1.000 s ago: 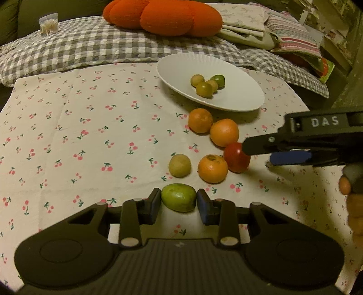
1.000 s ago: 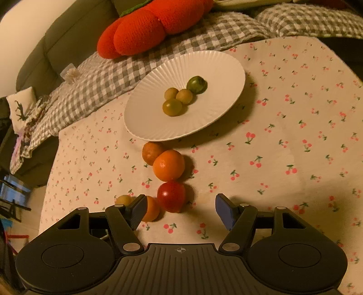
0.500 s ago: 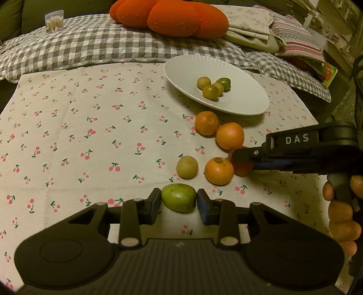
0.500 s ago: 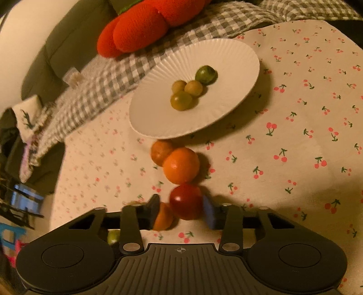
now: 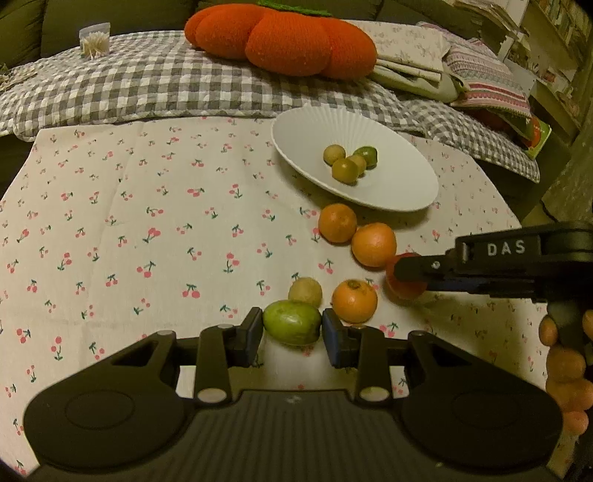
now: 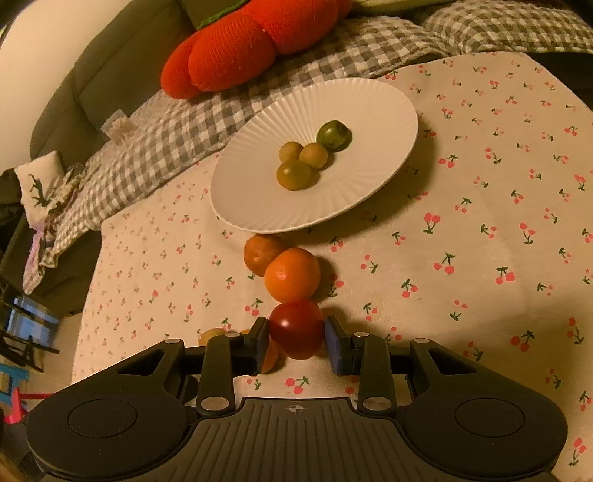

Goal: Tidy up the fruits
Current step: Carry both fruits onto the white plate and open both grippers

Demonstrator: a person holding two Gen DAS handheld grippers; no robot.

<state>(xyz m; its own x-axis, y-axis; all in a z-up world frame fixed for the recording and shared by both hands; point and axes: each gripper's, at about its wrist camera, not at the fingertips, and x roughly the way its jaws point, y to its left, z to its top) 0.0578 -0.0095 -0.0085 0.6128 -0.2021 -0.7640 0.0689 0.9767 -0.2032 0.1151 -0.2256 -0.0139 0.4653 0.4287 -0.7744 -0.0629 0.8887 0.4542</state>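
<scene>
My left gripper (image 5: 292, 330) is shut on a green fruit (image 5: 292, 322) just above the cherry-print cloth. My right gripper (image 6: 295, 337) is shut on a red tomato (image 6: 295, 329); it also shows from the side in the left wrist view (image 5: 407, 276). A white ribbed plate (image 5: 393, 185) at the back holds several small green-yellow fruits (image 5: 350, 163). Three oranges (image 5: 373, 244) and a small yellow-green fruit (image 5: 305, 292) lie on the cloth between plate and grippers. In the right wrist view the plate (image 6: 374, 107) lies beyond two oranges (image 6: 292, 275).
A checked blanket (image 5: 148, 85) and an orange pumpkin cushion (image 5: 281, 35) lie behind the cloth. Folded textiles (image 5: 481, 74) sit at the back right. The cloth's right edge (image 5: 511, 218) drops off beside the plate.
My right gripper moved in and closed its fingers on the red tomato. My left gripper stayed shut on the green fruit and drifted slightly left and back from the fruit.
</scene>
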